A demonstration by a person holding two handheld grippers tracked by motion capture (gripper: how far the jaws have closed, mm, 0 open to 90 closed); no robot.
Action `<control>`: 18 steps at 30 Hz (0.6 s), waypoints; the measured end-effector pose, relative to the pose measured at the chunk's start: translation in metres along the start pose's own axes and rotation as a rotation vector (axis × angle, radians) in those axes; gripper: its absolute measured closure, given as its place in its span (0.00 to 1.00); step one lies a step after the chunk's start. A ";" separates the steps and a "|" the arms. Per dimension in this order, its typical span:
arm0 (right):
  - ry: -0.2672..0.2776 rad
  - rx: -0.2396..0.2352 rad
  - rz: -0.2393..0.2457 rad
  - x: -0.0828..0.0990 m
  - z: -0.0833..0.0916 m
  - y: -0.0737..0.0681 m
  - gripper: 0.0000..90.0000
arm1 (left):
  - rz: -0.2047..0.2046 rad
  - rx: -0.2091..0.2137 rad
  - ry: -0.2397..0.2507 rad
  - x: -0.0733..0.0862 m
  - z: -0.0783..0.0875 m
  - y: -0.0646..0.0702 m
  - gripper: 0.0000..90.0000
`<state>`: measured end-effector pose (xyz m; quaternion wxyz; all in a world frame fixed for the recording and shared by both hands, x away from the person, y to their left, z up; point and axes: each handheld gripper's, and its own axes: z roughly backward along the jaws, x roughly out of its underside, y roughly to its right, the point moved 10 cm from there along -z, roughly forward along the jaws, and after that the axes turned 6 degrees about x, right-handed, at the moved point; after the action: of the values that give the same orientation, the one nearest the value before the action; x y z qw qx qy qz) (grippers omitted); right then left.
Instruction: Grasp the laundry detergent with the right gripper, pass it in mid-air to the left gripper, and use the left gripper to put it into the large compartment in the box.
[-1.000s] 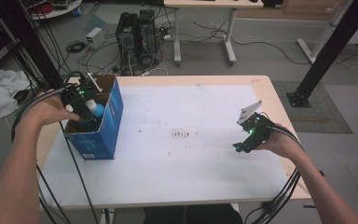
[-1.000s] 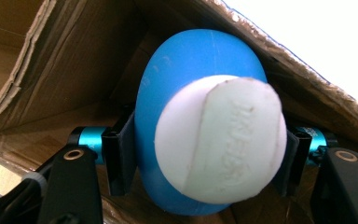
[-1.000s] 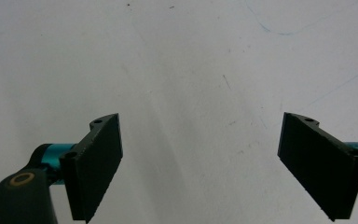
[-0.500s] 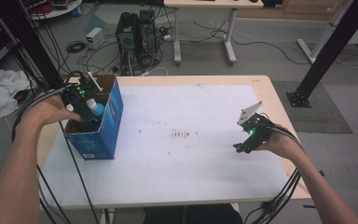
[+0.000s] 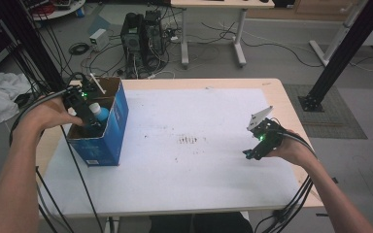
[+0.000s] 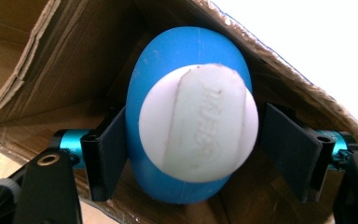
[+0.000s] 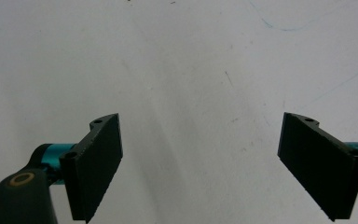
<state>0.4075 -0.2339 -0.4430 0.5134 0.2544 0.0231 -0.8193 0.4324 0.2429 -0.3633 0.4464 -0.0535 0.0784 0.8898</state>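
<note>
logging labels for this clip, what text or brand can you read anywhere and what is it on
Raised lettering on the white cap of the blue bottle: embossed sideways, too faint to read for sure.
Small white print low on the blue cardboard box: too small to read.
White table: only dark scuffs, no text.

We see our right tongs [image 7: 200, 168] with both black jaws spread wide apart, nothing between them, over the white, faintly scuffed surface [image 7: 182, 60].
</note>
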 end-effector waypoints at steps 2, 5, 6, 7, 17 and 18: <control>0.001 0.001 0.001 0.000 0.000 0.000 0.15 | -0.010 -0.005 -0.006 0.000 0.002 0.000 0.28; -0.004 -0.002 0.008 0.001 0.000 0.001 0.15 | -0.016 -0.008 -0.018 0.001 0.006 0.000 0.28; 0.005 0.000 0.016 0.000 0.000 0.002 0.15 | -0.011 -0.013 -0.003 0.000 0.007 0.001 0.28; 0.004 0.003 0.006 0.000 0.000 0.001 0.15 | -0.004 -0.021 0.013 -0.001 0.009 0.001 0.28; -0.003 0.001 0.002 -0.001 0.000 -0.001 0.15 | -0.008 -0.065 0.050 -0.007 0.034 0.003 0.25; -0.015 -0.003 -0.003 0.000 0.001 -0.002 0.15 | 0.000 -0.068 0.058 -0.008 0.036 0.003 0.25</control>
<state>0.4056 -0.2336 -0.4430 0.5126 0.2475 0.0211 -0.8219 0.4333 0.2416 -0.3268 0.4420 -0.0944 0.0613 0.8899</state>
